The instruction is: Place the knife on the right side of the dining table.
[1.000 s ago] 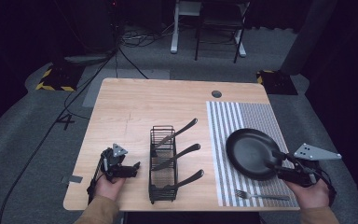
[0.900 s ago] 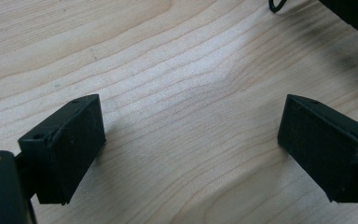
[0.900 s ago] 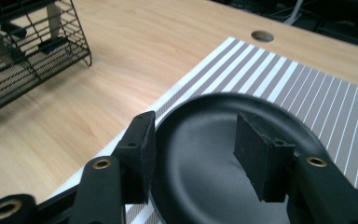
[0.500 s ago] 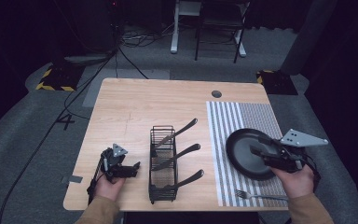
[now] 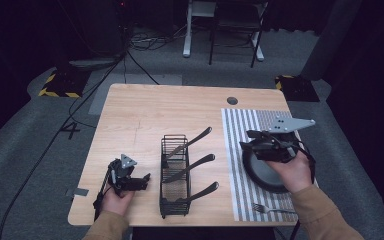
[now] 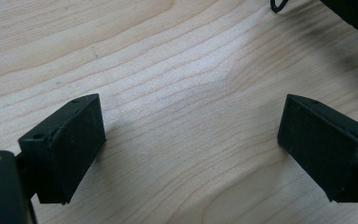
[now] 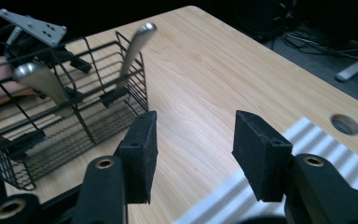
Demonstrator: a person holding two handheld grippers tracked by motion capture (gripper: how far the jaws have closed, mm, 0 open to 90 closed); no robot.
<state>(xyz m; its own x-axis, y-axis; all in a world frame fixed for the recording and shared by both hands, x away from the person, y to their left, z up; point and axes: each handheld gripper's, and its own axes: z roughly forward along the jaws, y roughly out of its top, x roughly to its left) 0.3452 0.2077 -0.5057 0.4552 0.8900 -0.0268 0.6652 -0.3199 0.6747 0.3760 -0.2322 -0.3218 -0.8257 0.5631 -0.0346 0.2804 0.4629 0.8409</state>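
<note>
The right gripper [image 5: 252, 136], held in the person's right hand [image 5: 292, 170], hovers above the near-right part of the counter with its jaws apart and nothing between them; in its own view [image 7: 193, 144] the two black pads frame bare wood and the edge of the striped mat. Directly beneath that hand lies a round black frying pan [image 5: 260, 172] on the grey-and-white striped mat [image 5: 235, 150], and a silver metal fork [image 5: 272, 209] rests on the mat's near edge.

The left gripper [image 5: 142, 181] sits low at the counter's near-left corner, held in the left hand [image 5: 116, 200], its jaws spread wide (its own view [image 6: 191, 140] shows only wood grain between the pads).

Between the two stands a black wire rack [image 5: 174, 175], with three black-handled utensils [image 5: 190, 167] leaning out of it toward the right, their handles tilted upward. The light wooden counter [image 5: 145, 115] has a round cable hole [image 5: 232, 100] near its far edge.
</note>
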